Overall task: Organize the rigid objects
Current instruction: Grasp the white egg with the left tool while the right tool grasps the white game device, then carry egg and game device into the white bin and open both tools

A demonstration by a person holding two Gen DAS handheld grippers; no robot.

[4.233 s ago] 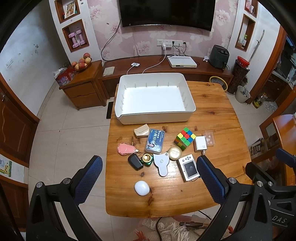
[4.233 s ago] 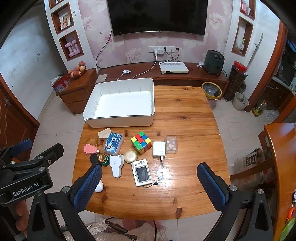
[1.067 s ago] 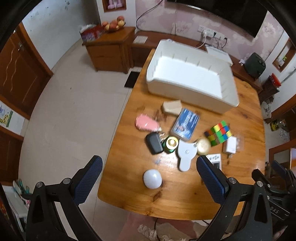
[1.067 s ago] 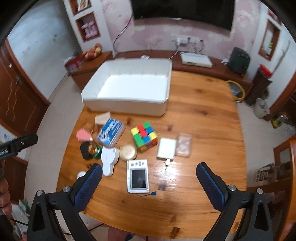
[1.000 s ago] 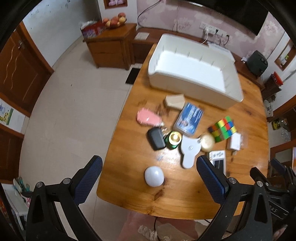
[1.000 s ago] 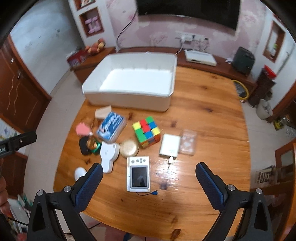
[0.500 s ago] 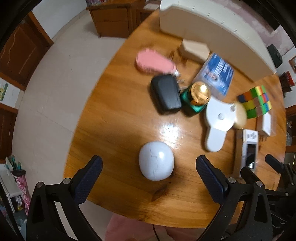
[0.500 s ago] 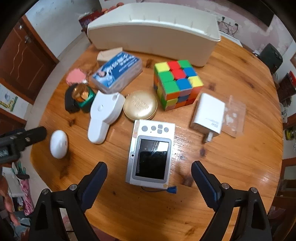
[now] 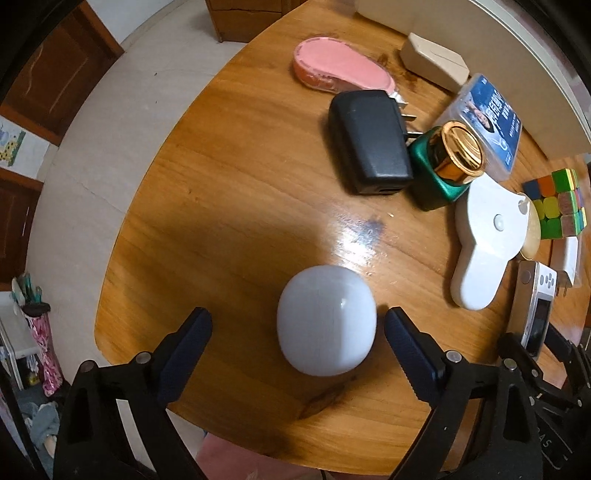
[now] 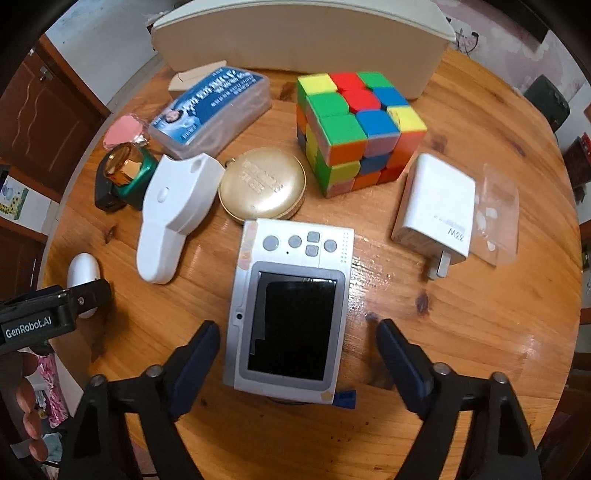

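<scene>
A white egg-shaped case (image 9: 327, 319) lies near the front edge of the wooden table (image 9: 236, 192). My left gripper (image 9: 298, 332) points down around it, jaws closing, the pads still a little clear of its sides. In the right wrist view a small silver camera (image 10: 288, 306) lies screen up between the fingers of my right gripper (image 10: 297, 349). Its jaws are closing too, with gaps left on both sides. The left gripper's body (image 10: 40, 321) and a hand show at that view's left edge, over the egg case (image 10: 84, 275).
Behind lie a colour cube (image 10: 356, 129), a white charger (image 10: 436, 212), a gold round tin (image 10: 262, 184), a white handled device (image 10: 173, 214), a green bottle with gold cap (image 9: 448, 162), a black adapter (image 9: 369, 142), a pink case (image 9: 340, 68), a blue card box (image 10: 212, 107) and the white bin (image 10: 299, 35).
Both grippers have dropped close to the table and their jaws have narrowed. The egg case now sits between the left fingers, the camera between the right ones.
</scene>
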